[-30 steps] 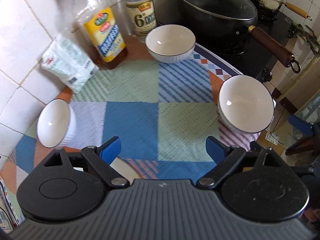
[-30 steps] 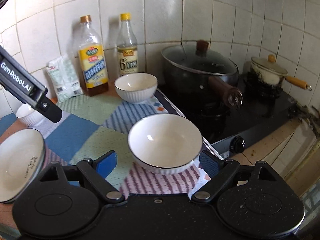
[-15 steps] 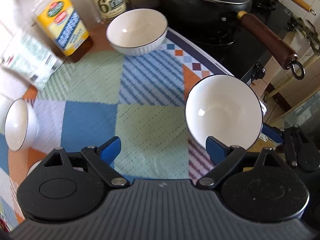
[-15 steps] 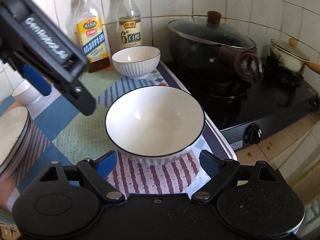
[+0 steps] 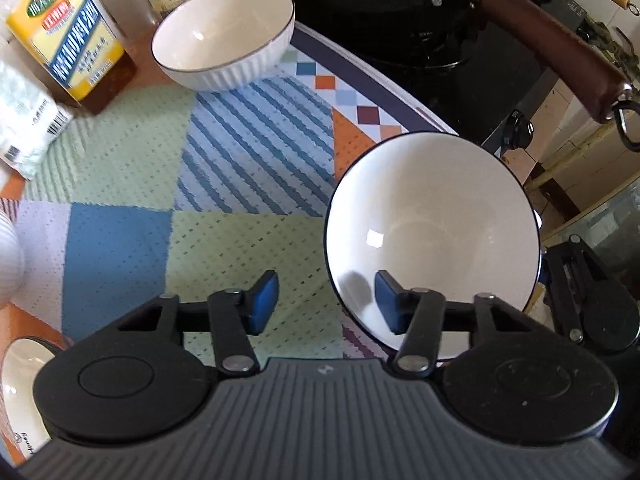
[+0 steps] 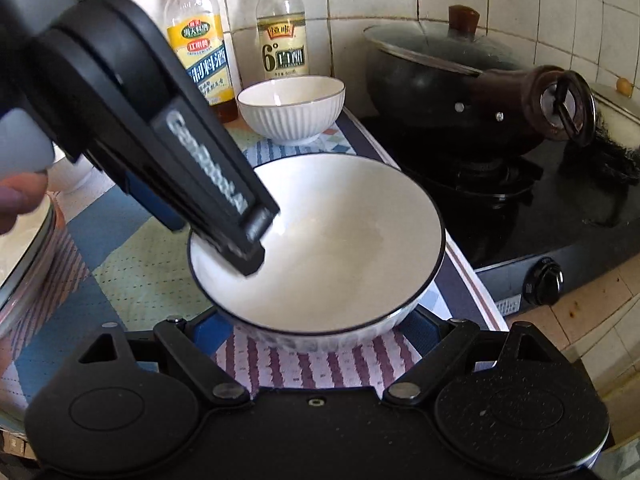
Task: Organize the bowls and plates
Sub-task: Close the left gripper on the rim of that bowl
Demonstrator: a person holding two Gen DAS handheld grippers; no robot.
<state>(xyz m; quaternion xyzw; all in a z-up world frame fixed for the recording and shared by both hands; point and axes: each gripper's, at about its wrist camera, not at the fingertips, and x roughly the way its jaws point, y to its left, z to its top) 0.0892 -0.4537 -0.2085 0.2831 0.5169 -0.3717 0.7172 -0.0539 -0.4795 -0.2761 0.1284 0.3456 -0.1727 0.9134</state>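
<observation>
A large white bowl with a dark rim (image 5: 436, 236) (image 6: 340, 248) sits at the near right of the patchwork mat. My left gripper (image 5: 326, 300) is open and straddles its left rim, with one blue pad inside the bowl and one outside. It shows in the right wrist view (image 6: 224, 216) reaching over the bowl. My right gripper (image 6: 316, 332) is open, its fingers on either side of the bowl's near wall. A second white ribbed bowl (image 5: 224, 36) (image 6: 292, 106) stands at the back. A plate (image 5: 20, 376) (image 6: 24, 264) lies at the left.
Two bottles (image 6: 200, 40) (image 6: 282, 36) stand against the tiled wall with a white packet (image 5: 24, 116) beside them. A black lidded pot (image 6: 452, 80) with a brown handle (image 5: 552, 52) sits on the stove at right. A small white cup (image 5: 8, 256) stands at the left mat edge.
Both grippers have moved in on the large bowl. My left gripper swung right and narrowed, so one pad is now inside the bowl. My right gripper came closer around the bowl's near wall.
</observation>
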